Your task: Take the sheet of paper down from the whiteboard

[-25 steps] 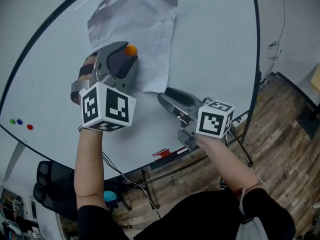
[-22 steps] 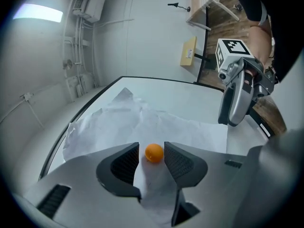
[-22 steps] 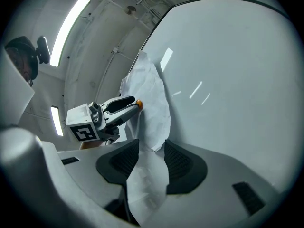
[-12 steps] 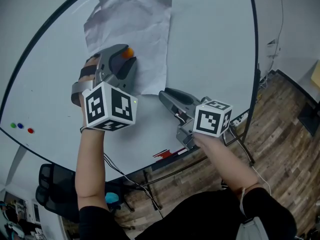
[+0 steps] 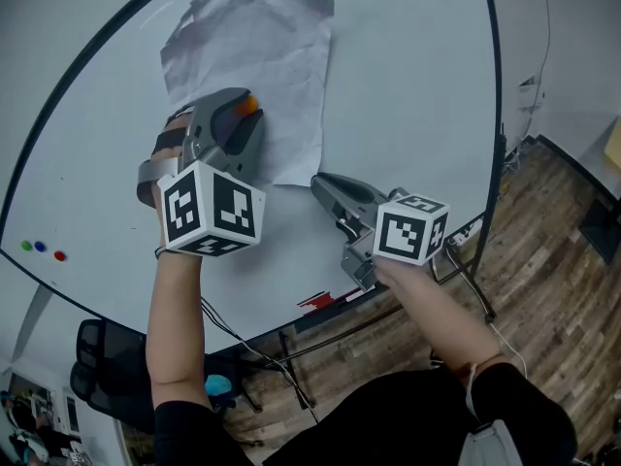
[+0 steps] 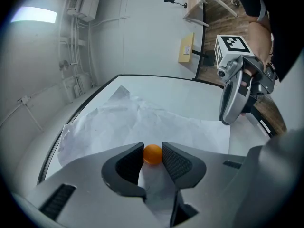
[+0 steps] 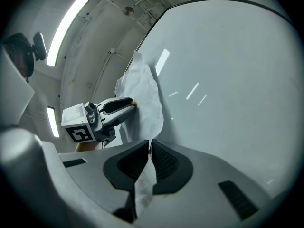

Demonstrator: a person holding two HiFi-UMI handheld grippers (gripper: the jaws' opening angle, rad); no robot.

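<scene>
The crumpled white sheet of paper (image 5: 257, 56) hung on the glossy whiteboard (image 5: 408, 85), and it looked thin, limp and easily torn. The right gripper (image 7: 149, 148), jaws just closing, pinched its lower corner. The left gripper (image 5: 247, 110), also closing, nipped the small orange magnet (image 6: 152, 154) pinning it.

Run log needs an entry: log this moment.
left gripper: jaws just closed on orange magnet | right gripper: jaws just closed on sheet of paper corner | sheet on whiteboard
</scene>
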